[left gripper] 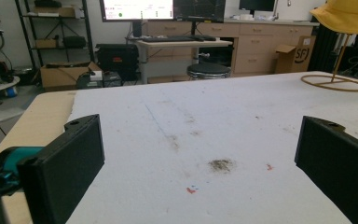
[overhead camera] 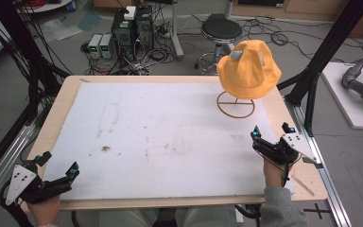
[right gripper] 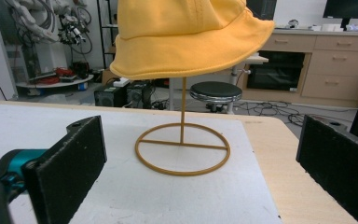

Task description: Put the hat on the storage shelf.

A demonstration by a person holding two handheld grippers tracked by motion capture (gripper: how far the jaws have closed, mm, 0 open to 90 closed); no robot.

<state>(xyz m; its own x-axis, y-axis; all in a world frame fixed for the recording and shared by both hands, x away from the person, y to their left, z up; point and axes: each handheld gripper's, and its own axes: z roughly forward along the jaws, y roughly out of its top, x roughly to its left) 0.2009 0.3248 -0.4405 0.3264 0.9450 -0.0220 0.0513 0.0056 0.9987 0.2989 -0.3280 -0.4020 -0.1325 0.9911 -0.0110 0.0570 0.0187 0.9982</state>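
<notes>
— Grippers, count?
— Two, both mine: left gripper (overhead camera: 58,171) at the near left corner, right gripper (overhead camera: 270,133) at the near right edge. Jaws spread wide on each, nothing between them.
— Table (overhead camera: 52,118)?
— One, under one white mat (overhead camera: 170,137).
— Farther out?
— One yellow hat (overhead camera: 248,69) on one wire stand (overhead camera: 236,105), far right, ahead of my right gripper, apart from it.

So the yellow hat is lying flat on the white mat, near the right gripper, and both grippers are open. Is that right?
Not quite. The yellow hat sits on a wire stand, raised above the white mat, as the right gripper view shows. It is near the right gripper, and both grippers are open.
</notes>
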